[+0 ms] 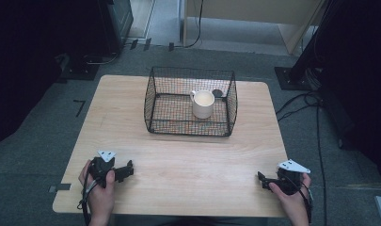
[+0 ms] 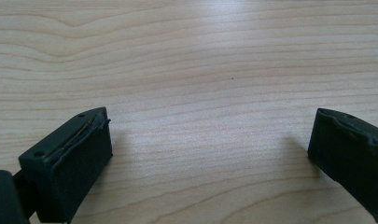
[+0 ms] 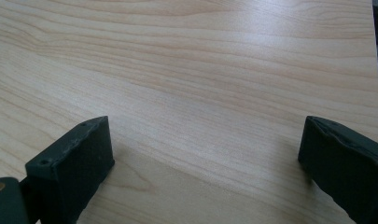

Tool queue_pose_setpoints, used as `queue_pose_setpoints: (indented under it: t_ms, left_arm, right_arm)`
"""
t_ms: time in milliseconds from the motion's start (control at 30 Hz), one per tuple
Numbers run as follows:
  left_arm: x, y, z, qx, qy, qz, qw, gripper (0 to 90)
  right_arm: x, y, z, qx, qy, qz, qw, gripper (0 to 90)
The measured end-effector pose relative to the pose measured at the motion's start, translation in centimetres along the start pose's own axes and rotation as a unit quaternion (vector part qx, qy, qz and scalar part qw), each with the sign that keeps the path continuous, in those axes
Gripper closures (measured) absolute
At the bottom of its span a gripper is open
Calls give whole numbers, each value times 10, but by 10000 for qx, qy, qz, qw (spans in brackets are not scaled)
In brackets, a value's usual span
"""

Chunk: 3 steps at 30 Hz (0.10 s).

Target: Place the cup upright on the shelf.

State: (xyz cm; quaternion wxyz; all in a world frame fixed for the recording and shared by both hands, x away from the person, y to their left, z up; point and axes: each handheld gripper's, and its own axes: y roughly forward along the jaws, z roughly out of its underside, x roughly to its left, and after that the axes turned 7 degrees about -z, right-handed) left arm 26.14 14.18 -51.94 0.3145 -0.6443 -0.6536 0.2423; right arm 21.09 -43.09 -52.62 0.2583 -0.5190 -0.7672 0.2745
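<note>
While both claws rested low over the near edge of the bench, I saw each one spread wide with nothing between its jaws. My left claw sat near the front left corner, held in the left hand, jaws pointing toward the middle of the bench. My right claw sat near the front right corner in the right hand, jaws pointing left. In both gripper views I saw bare wood grain between the open jaws. The white mug stood upright inside the black wire basket at the far middle of the bench, well apart from both claws, its handle to the left. A small dark round thing lay in the basket just behind the mug.
</note>
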Motion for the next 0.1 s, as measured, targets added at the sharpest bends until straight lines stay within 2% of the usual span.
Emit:
queue_pose_setpoints:
  t_ms: [100]
  left_arm:
    - [0, 0, 0, 1, 2, -2, 10000, 0]
  right_arm:
    - [0, 0, 0, -1, 3, 6, 10000, 26]
